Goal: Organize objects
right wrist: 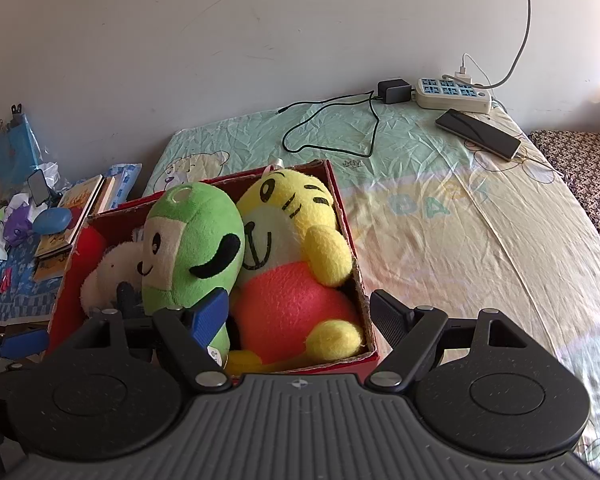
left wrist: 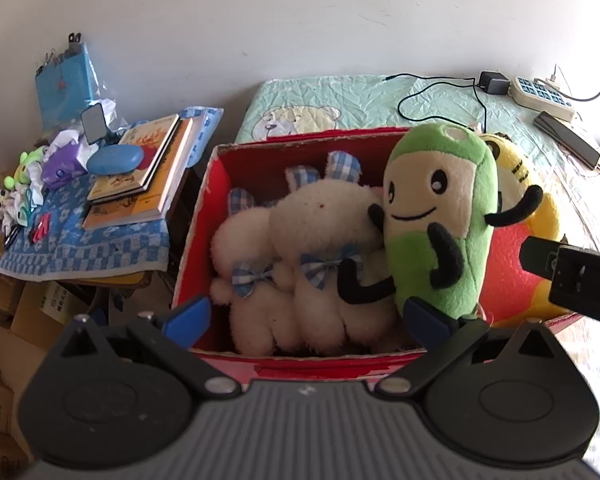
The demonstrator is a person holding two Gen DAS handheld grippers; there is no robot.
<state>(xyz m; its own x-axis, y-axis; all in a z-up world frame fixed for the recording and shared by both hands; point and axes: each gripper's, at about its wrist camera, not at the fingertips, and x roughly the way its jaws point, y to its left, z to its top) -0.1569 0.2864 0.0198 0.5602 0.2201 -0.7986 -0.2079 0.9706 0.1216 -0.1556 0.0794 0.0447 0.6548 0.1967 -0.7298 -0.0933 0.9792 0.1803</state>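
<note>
An open red cardboard box sits on the bed. White plush toys with blue checked bows fill its left side. A green smiling plush stands upright in the middle, and a yellow tiger plush with a red belly takes the right end. My left gripper hangs open over the box's near edge, above the white toys. My right gripper is open, one finger between the green plush and the tiger, the other outside the box wall.
The bed sheet stretches right of the box. At its far edge lie a power strip, a charger with a black cable and a phone. Left of the box, a side table holds books, a blue case and small toys.
</note>
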